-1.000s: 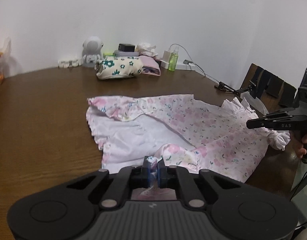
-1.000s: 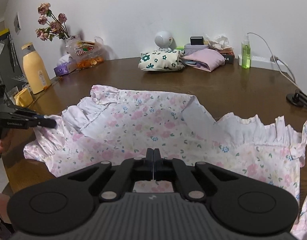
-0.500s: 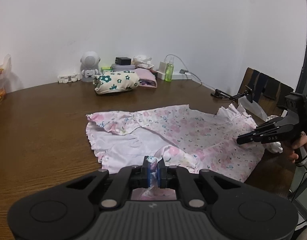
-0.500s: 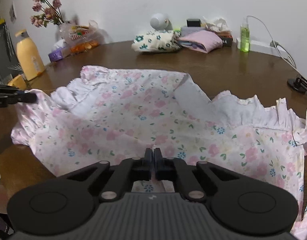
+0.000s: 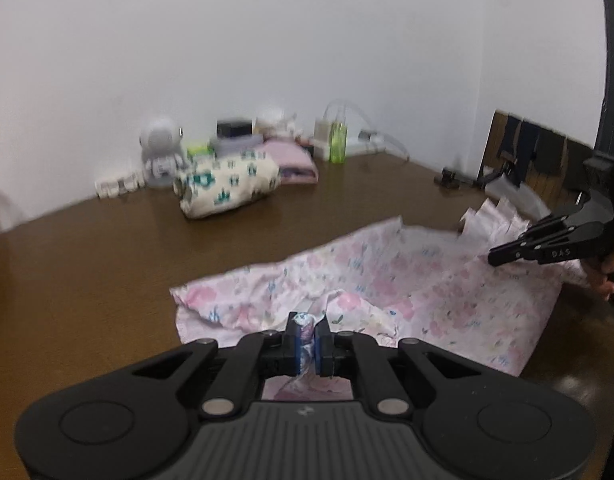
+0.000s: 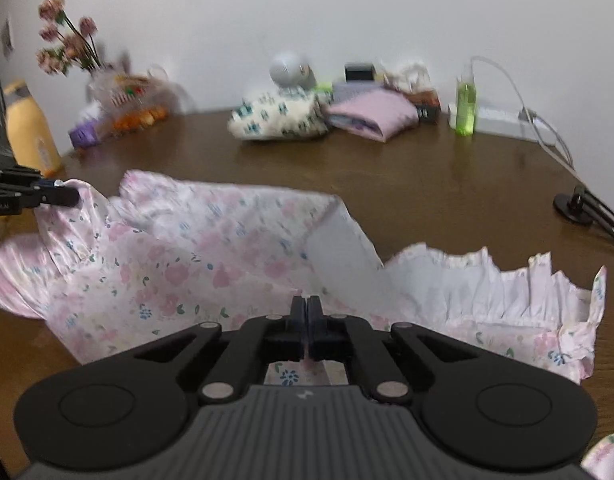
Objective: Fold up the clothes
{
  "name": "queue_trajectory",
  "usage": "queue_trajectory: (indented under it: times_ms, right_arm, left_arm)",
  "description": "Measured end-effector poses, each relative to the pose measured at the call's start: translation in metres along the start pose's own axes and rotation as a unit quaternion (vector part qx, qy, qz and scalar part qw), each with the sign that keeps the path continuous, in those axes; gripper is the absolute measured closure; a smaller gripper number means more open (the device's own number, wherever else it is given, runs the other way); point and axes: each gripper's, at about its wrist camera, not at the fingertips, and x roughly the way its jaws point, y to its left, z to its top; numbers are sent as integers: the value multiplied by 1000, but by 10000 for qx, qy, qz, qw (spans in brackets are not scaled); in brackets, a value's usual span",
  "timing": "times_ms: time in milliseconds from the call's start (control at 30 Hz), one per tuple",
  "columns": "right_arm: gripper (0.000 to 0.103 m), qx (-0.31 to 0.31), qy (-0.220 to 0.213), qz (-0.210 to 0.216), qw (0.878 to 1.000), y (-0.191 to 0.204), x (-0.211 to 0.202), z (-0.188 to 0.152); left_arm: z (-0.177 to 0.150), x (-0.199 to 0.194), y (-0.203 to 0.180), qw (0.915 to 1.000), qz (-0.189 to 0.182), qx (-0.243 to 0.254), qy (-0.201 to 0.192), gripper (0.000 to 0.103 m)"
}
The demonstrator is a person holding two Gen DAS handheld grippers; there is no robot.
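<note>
Both grippers clamp the floral dress's near edge: the left gripper pinches a bunched corner, the right gripper the hem. The dress has been drawn nearer along the table, seemingly straightening for a fold.

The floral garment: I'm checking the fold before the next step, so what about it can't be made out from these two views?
- Floral garment, near edge: hidden below both gripper bodies, so the pinched spots at the left gripper and right gripper barely show.
- Its type: crumpled, so I cannot tell.
- Right wrist view: the frilled hem runs behind the gripper body.
- Left wrist view: motion blur smears the print.
</note>
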Motion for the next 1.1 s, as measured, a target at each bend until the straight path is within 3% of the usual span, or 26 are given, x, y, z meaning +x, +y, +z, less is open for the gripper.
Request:
queue_trajectory:
  times_ms: [167,233,333,367,400,467,500,567,633,700,833,967,1100]
  right_arm:
    - [102,-237,116,-313,9992,8,14,-4]
    - [99,-226,71,-379,9990,7,15,-2]
    - [73,-166,-36,-361,9992,4,1,4]
    - [58,-133,-162,-347,9992,1,-10,6]
    - [56,-92,-335,-357,9988,-1,-24,8]
    - [60,26,-510,-211,9985,0,-47,7]
    - [75,90,-573,-112,9983,1,-58,7]
    - [90,-16,-306,213,9993,21,-54,0]
    - [90,-238,40,520,9984,49,-41,-11]
    - [91,-412,190,436,9980,69,-20,-22]
    - [91,-253,99,45,9996,74,-8,-33]
    - [92,-620,-104,-264,9977,84,-14,-48]
    - [92,-684,-217,-386,9967,87,-17,-52]
  left_arm:
    - [-15,20,1,9996,87,113,263,97]
    - [-17,21,6,9996,151,13,234,91]
    - [-17,9,13,9991,371,-137,169,85]
    - [-16,-1,14,9988,431,-153,147,85]
    - [-16,-10,15,9986,490,-170,125,85]
    - [-14,-32,14,9983,547,-207,32,85]
    - [-13,-43,10,9982,548,-235,-36,85]
    - [-10,-57,0,9981,444,-388,-188,85]
    - [-11,-59,-14,9980,257,-542,-219,84]
    - [-19,-49,-33,9981,246,-561,-43,84]
    - [-45,-28,-51,9948,217,-898,430,84]
    - [-63,-27,-47,9908,244,-1279,372,85]
    - [-70,-32,-50,9931,313,-1110,229,86]
